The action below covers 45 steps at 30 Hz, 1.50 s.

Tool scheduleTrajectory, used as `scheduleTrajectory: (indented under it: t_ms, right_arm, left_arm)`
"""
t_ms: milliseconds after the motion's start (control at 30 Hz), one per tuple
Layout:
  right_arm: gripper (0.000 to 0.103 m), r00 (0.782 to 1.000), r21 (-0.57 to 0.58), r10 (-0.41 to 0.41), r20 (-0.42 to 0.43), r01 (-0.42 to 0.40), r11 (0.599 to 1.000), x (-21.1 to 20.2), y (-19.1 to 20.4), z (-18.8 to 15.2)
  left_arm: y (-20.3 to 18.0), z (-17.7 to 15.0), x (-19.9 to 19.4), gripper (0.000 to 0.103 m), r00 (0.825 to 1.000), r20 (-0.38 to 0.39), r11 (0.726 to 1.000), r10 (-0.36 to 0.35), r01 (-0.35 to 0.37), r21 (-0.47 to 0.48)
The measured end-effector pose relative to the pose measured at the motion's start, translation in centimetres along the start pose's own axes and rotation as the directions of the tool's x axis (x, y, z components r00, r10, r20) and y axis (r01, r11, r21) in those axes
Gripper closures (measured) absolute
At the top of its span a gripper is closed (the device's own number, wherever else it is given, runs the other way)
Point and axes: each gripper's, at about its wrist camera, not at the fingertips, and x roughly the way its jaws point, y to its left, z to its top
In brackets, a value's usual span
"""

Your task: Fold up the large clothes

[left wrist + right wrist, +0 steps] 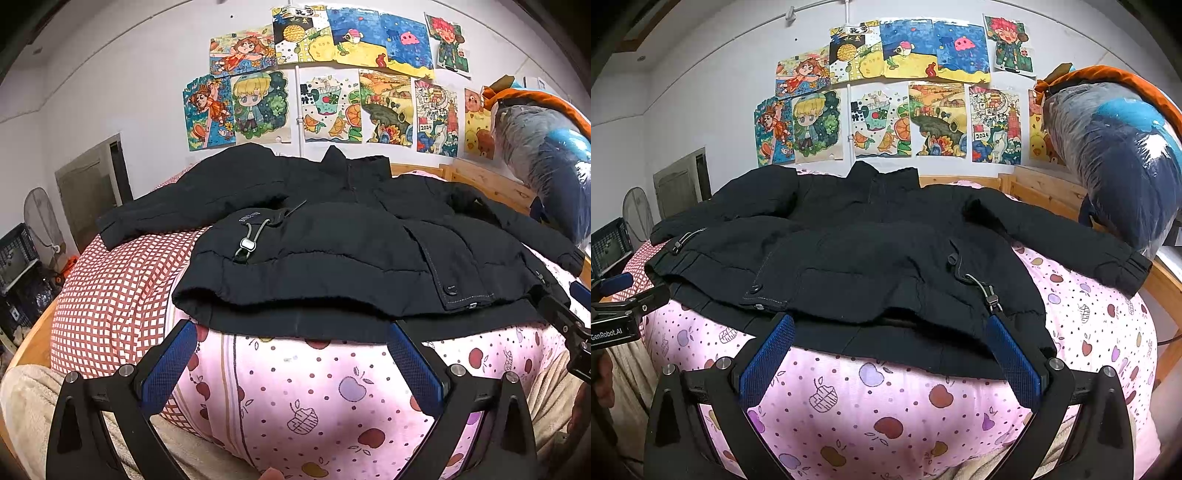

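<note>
A black padded jacket [332, 236] lies spread face up on the bed, sleeves out to both sides, collar toward the wall. It also shows in the right wrist view [871, 251]. My left gripper [291, 328] is open, its blue pads just short of the jacket's near hem, left of the button placket [448, 290]. My right gripper [890, 321] is open at the hem's right part, its right fingertip [995, 325] beside a drawcord toggle [991, 295]. Neither holds anything. Each gripper shows at the edge of the other's view.
The bed has a pink apple-print quilt [332, 391] and a red checked pillow [110, 295] at the left. A wooden bed frame [1052, 192] and a plastic-wrapped bundle [1115, 158] stand at the right. Drawings cover the wall [332, 74]. A fan and crates stand at far left.
</note>
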Motion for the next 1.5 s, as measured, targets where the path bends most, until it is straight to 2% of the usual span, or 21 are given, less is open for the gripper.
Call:
scheduleTrajectory:
  t_ms: [1500]
  right_arm:
    - [0.001,1.000,0.007,0.000,0.004,0.000,1.000,0.0,-0.6,-0.3]
  left_arm:
    - [-1.5,0.0,-0.4,0.000,1.000,0.013,0.999,0.025,-0.025,0.032]
